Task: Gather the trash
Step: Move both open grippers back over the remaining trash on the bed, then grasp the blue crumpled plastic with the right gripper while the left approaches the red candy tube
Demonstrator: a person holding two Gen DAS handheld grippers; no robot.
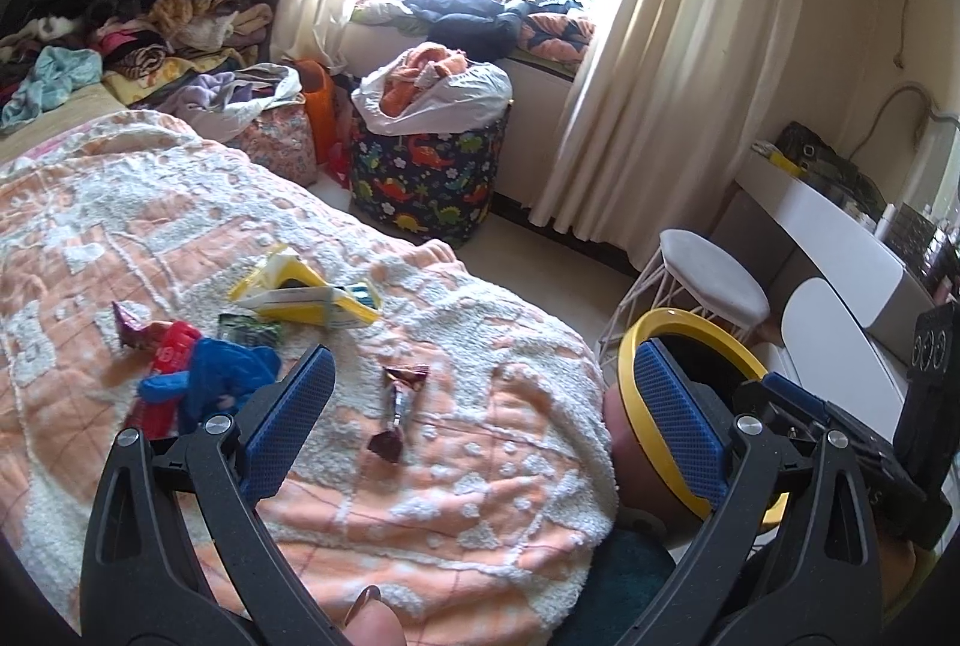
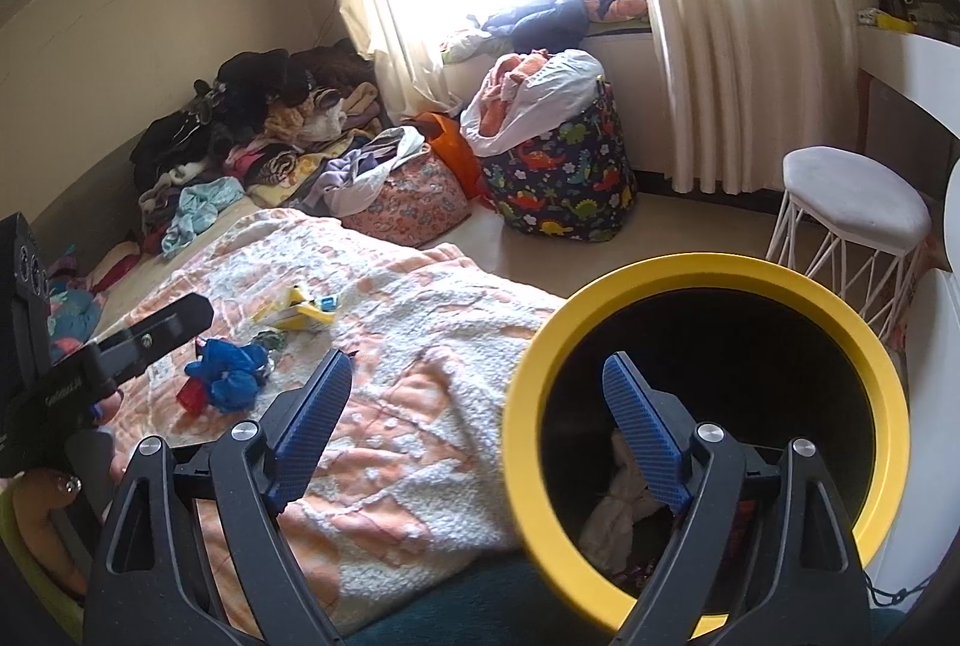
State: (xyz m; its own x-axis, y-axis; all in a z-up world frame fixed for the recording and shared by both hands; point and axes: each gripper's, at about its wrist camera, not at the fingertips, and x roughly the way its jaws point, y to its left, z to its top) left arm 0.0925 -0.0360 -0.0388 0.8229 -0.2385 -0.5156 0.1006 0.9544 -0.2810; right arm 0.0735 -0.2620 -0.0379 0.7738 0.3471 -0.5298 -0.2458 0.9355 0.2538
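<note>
Trash lies on the orange and white blanket (image 1: 492,466): a brown candy wrapper (image 1: 399,406), a yellow packet (image 1: 312,295), a crumpled blue piece (image 1: 219,382), a red wrapper (image 1: 171,346) and a green one (image 1: 252,329). My left gripper (image 1: 483,406) hangs open over the blanket, the brown wrapper just left of its middle, nothing held. My right gripper (image 2: 477,406) is open wide and empty, its right finger (image 2: 642,436) over the mouth of the yellow-rimmed bin (image 2: 708,274). Crumpled white paper (image 2: 624,502) lies inside the bin. The blue piece (image 2: 231,376) and yellow packet (image 2: 300,313) show further left.
A dinosaur-print basket (image 1: 432,184) with a white bag stands on the floor by the curtain (image 1: 654,64). A white stool (image 1: 714,280) and a white desk (image 1: 840,238) stand right of the bin. Clothes pile (image 1: 120,4) at the back left. A finger (image 2: 168,325) of the left gripper crosses the right view.
</note>
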